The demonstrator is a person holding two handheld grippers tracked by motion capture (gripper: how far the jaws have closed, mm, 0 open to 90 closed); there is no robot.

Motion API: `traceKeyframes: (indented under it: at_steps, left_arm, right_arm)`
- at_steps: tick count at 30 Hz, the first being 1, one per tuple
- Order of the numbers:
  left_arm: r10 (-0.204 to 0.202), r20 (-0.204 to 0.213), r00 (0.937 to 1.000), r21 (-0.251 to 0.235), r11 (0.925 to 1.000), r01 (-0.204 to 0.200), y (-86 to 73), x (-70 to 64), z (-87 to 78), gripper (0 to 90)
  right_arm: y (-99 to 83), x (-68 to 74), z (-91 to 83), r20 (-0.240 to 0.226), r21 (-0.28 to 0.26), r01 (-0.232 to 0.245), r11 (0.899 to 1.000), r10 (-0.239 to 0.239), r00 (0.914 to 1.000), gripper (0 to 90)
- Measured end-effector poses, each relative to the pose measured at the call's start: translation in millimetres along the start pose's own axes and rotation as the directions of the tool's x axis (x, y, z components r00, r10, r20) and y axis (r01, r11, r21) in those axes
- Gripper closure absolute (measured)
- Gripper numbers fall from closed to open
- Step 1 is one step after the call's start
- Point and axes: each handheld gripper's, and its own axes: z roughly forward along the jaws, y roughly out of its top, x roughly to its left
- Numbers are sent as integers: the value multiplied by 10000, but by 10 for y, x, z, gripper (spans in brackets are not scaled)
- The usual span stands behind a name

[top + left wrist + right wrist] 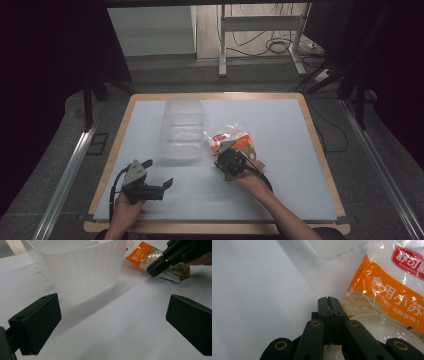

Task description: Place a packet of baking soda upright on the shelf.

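The white-covered, wood-edged tabletop (280, 190) lies bare along its near and right margins, the empty translucent ribbed plastic tub (183, 130) stands centre-left, just right of it lies the orange-and-clear crinkly snack bag (231, 136) with the right tongs (226, 156) clamped on its edge, and the left tongs (157, 172) gape apart.

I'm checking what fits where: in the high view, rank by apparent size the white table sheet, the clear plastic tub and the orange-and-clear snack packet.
1. White sheet covering the table, by far the largest.
2. Clear, ribbed plastic tub.
3. Orange-and-clear snack packet, smallest, though the right gripper, shut on its edge, hides part of it.
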Motion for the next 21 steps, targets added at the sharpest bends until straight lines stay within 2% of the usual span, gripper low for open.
traceKeyframes:
  at_steps: [7,8,11,16,21]
  left_arm:
    - [23,0,10000,34,10000,-23,0,-4,2,1]
    - [7,6,10000,26,10000,-7,0,-4,3,2]
    - [-14,21,10000,21,10000,14,-1,-3,7,1]
    - [27,-14,10000,69,10000,-27,-1,-3,5,2]
    - [6,-10,10000,57,10000,-6,-2,3,2,2]
  right_arm:
    - [29,-51,32,24,111,-112,9999,112,9999,877]
    - [47,-62,45,-89,125,-242,9996,244,9997,849]
    - [82,-69,66,-150,142,-210,9997,212,9997,821]
    - [255,-105,177,-27,394,90,9992,-89,10000,860]
    - [346,-190,243,197,679,195,9975,-209,9996,890]
